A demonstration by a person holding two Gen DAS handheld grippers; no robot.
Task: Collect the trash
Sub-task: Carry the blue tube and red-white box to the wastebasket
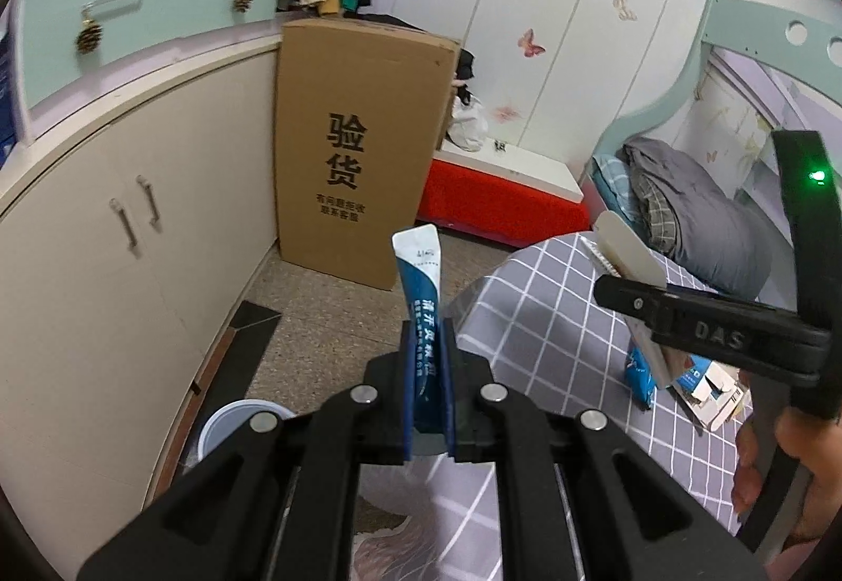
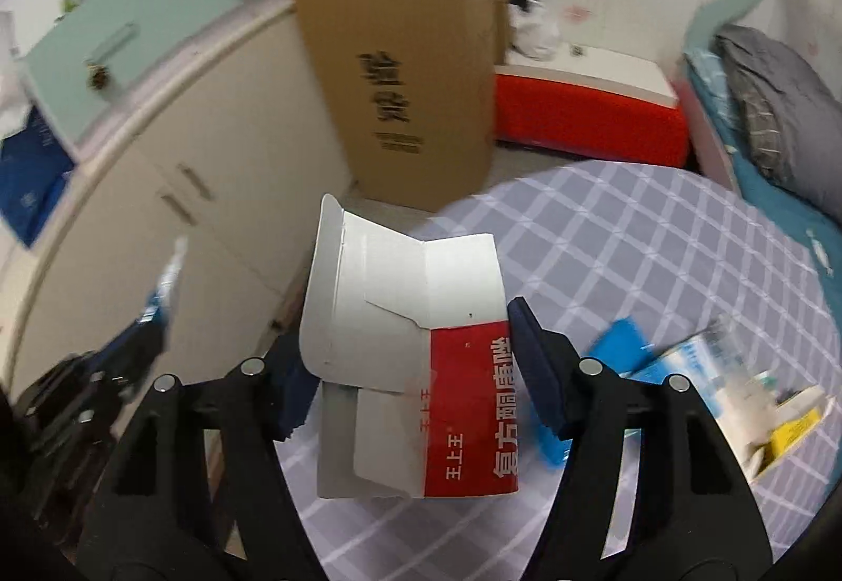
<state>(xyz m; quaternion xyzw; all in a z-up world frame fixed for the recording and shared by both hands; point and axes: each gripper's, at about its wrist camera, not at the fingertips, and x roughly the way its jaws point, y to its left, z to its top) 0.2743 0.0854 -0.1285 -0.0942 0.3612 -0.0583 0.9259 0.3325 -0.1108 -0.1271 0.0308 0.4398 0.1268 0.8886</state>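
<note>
My left gripper (image 1: 426, 386) is shut on a blue and white sachet (image 1: 421, 286) that stands upright between its pads, above the floor beside the table. A white bin (image 1: 231, 423) shows below it at the lower left. My right gripper (image 2: 416, 370) is shut on a red and white carton (image 2: 410, 360) with its flaps open, held above the checked tablecloth (image 2: 658, 239). The right gripper also shows in the left wrist view (image 1: 700, 323), with the carton's pale flap (image 1: 626, 249) sticking up. The left gripper with the sachet shows blurred in the right wrist view (image 2: 152, 312).
More trash lies on the table: blue packets (image 2: 621, 349) and a light blue and yellow box (image 2: 758, 402), also seen in the left wrist view (image 1: 705, 386). A tall cardboard box (image 1: 358, 144) leans on the cream cabinet (image 1: 131, 239). A red bench (image 1: 500, 197) and a bed (image 1: 700, 212) stand behind.
</note>
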